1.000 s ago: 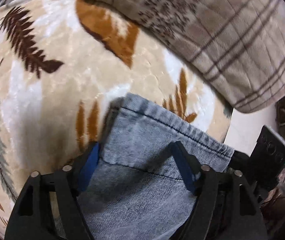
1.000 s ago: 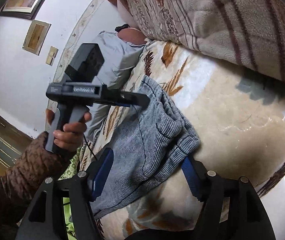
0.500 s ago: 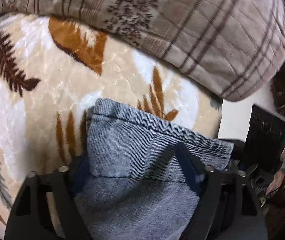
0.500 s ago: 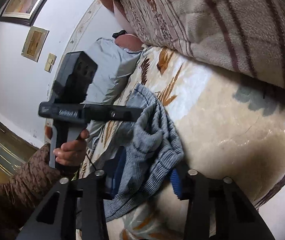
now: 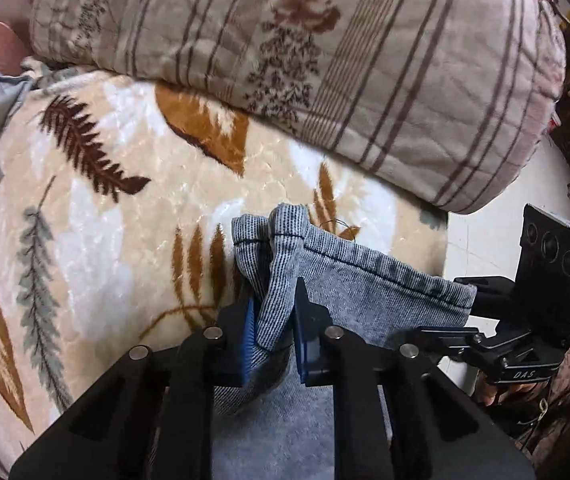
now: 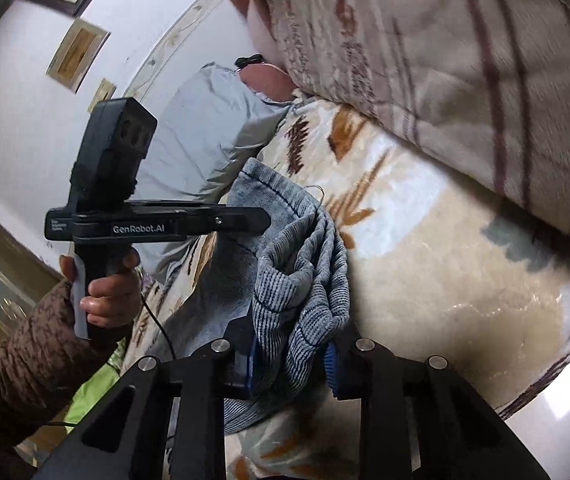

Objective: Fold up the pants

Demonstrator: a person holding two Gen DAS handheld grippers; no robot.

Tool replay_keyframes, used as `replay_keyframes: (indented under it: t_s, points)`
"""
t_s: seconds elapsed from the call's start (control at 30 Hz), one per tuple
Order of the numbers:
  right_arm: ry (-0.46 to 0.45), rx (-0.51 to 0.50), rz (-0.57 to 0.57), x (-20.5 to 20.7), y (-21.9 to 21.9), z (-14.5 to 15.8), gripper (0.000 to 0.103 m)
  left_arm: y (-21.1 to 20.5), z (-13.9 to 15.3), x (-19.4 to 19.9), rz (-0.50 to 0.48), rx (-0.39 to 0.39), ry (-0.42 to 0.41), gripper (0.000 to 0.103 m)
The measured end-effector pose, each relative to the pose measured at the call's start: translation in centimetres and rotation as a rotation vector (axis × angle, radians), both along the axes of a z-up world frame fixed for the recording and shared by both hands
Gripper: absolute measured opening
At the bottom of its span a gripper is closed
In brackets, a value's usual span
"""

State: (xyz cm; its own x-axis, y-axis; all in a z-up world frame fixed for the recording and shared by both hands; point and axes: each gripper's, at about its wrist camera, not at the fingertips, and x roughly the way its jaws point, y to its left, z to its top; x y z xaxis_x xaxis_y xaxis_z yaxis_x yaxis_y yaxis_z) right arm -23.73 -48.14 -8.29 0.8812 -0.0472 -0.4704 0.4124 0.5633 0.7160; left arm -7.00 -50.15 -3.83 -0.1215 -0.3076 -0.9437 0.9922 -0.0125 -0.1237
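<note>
- The bed is covered by a cream blanket [image 5: 97, 216] with brown and orange leaves, and it fills most of both views.
- On its far side lies a big folded quilt [image 5: 365, 80] with brown stripes, resting on the blanket.
- A pale blue pillow [image 6: 209, 128] lies at the head of the bed, below the white wall [image 6: 17, 112] with framed pictures.
- The grey-blue pants [image 5: 365, 292] lie on the blanket in front of me, and the hemmed edge is raised and bunched between my two tools.
- My left gripper [image 5: 273, 324] has just been closing; it is now clenched on a fold of the hem, and the blue pads [image 5: 250, 328] press the cloth from both sides.
- My right gripper [image 6: 291, 358] has just been closing too, with a thick bunch of the same hem between the jaws; it seems to be pinched, but one pad is half hidden by the cloth.
- My left hand [image 6: 109, 296], in a brown sleeve [image 6: 25, 348], holds the handle of the left tool.
</note>
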Motion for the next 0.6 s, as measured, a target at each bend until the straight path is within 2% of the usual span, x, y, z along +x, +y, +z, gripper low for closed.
replay_keyframes:
  t_s: [0.13,0.23,0.6]
  points:
    - [-0.001,-0.055,0.027,0.3,1.1,1.9,0.026,1.7,2.4,0.6,0.033,-0.037,0.003,0.014]
    - [-0.005,-0.075,0.036,0.4,1.8,3.0,0.026,3.5,5.3,1.7,0.057,-0.066,0.006,0.013]
    - [-0.009,-0.159,0.112,2.2,5.4,6.7,0.026,7.7,6.6,3.7,0.148,-0.123,-0.009,0.011]
